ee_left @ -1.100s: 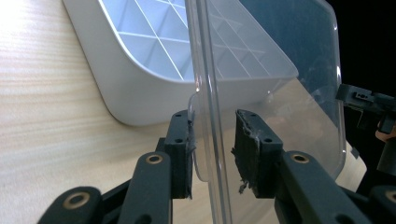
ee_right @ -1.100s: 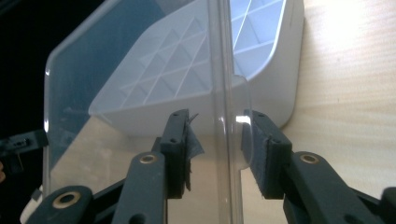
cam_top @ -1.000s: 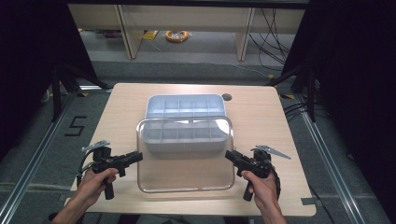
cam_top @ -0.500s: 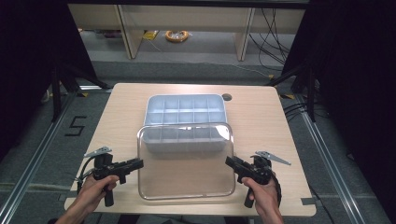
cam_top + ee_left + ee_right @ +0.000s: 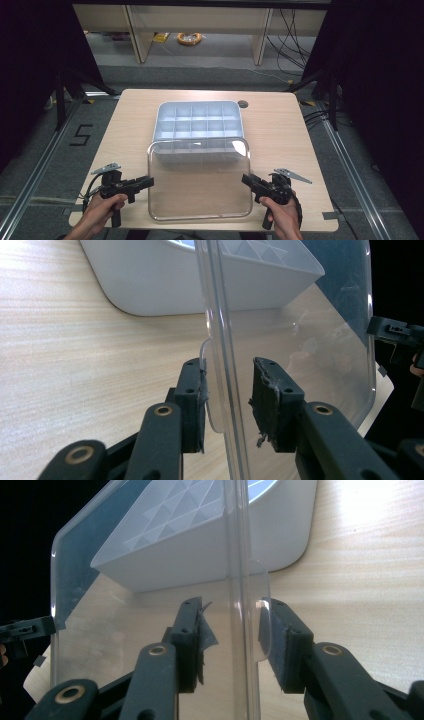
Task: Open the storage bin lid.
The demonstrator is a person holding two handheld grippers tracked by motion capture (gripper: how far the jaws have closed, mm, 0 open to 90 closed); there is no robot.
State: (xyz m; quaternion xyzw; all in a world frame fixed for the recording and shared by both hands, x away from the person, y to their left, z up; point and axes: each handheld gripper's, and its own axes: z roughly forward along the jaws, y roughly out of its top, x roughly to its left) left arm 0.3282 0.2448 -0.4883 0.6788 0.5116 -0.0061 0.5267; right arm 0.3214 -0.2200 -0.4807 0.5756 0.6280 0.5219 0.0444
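The clear plastic lid (image 5: pixel 199 181) lies toward the near edge of the table (image 5: pixel 130 112), its far edge overlapping the near side of the white compartment tray (image 5: pixel 199 124), which sits in the middle of the table. Compared with a second ago, the lid has come nearer to the person: then it covered more of the tray's near rows, and now only its far strip reaches over the tray. The tray itself has stayed where it was.

The left tongs (image 5: pixel 148 181) are at the lid's left edge and the right tongs (image 5: pixel 246 179) at its right edge, each held in a hand at the near side of the table. Both hands have drawn back toward the near edge along with the lid.

In the left gripper view the left tongs (image 5: pixel 229 395) straddle the lid's rim (image 5: pixel 220 340): the rim and its small tab stand between the pads, against the left pad, while a gap shows before the right pad. In the right gripper view the right tongs (image 5: pixel 231 630) likewise have the lid's rim (image 5: pixel 240 555) between them, with a gap showing on either side of it and the tab near the right pad. Both pairs of tongs are thus slightly apart around the lid's edges, not pressed tight on it. The right tongs show far off at the right of the left gripper view (image 5: pixel 397 335).
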